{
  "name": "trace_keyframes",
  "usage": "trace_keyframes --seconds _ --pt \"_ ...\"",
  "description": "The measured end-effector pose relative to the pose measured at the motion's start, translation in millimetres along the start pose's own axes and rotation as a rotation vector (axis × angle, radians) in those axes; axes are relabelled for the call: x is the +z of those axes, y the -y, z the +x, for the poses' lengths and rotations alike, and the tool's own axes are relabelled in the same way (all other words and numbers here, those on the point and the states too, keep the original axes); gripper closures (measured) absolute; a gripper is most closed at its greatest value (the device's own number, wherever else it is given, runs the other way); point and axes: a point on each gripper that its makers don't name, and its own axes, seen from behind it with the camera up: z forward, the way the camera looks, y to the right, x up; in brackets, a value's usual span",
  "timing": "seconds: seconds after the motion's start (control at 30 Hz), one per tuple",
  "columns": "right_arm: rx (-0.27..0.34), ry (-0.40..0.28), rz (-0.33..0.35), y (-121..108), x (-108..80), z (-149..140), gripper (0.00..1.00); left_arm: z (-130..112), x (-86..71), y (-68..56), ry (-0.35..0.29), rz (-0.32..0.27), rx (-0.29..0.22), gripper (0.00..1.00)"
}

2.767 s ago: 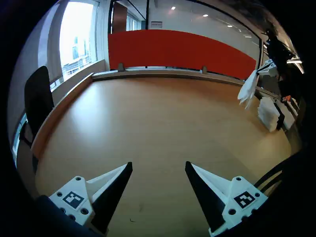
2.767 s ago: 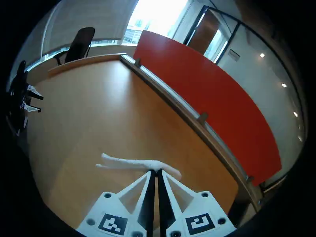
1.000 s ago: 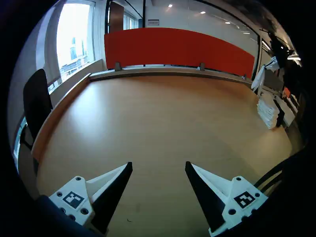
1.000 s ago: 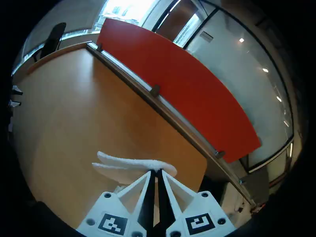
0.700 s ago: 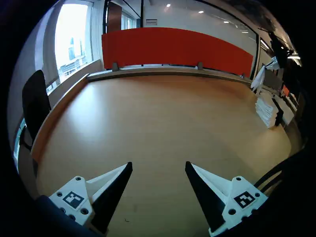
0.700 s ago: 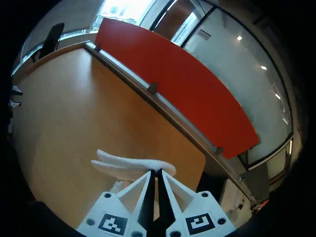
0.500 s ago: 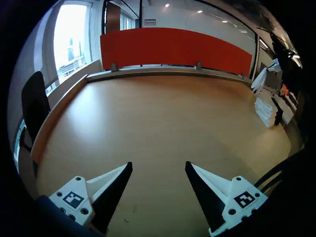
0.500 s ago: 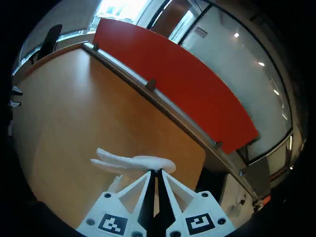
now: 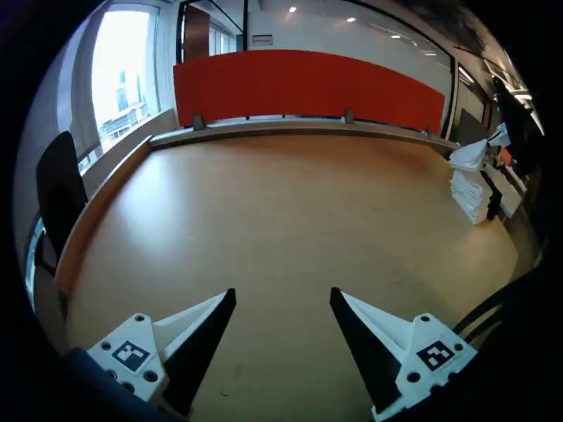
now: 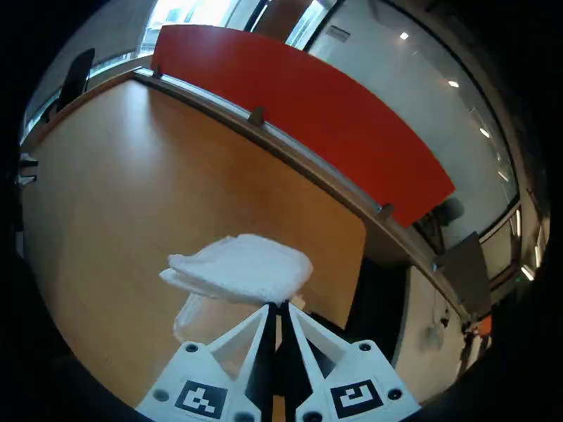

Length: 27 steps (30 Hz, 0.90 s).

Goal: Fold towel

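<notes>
My right gripper (image 10: 280, 309) is shut on a folded white towel (image 10: 243, 271), which lies nearly flat and hangs out past the fingertips. Just under it sits a stack of white towels (image 10: 197, 318) near the table's right end. In the left gripper view the same held towel (image 9: 470, 155) hovers close above that stack (image 9: 470, 197) at the far right, with the dark hand and gripper behind it. My left gripper (image 9: 281, 295) is open and holds nothing, low over the bare wooden table (image 9: 281, 204).
A red partition (image 9: 310, 88) runs along the table's far edge on a grey rail. A black chair (image 9: 56, 186) stands at the left side by the window. Beyond the table's right end the floor drops away (image 10: 394, 330).
The right gripper has tilted and lowered the towel over the stack; the towel now shows its broad face instead of its edge. The left gripper has hardly moved.
</notes>
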Motion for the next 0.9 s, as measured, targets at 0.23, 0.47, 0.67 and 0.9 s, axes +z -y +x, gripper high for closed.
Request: trace_keyframes --seconds 0.23,0.47,0.67,0.9 --pt "0.044 0.053 0.004 5 3.3 -40 0.96 -1 -1.0 -1.2 0.002 -0.002 0.007 0.01" --pt "0.081 0.092 0.006 10 8.6 -66 0.96 -2 -4.0 0.7 0.003 0.002 0.009 0.01" --pt "0.102 0.121 0.003 13 11.5 -83 0.96 -3 -6.4 3.0 0.005 0.008 0.009 0.01" --pt "0.122 0.154 0.012 17 15.8 -98 0.96 -4 -7.6 3.6 0.008 0.011 0.012 0.01"
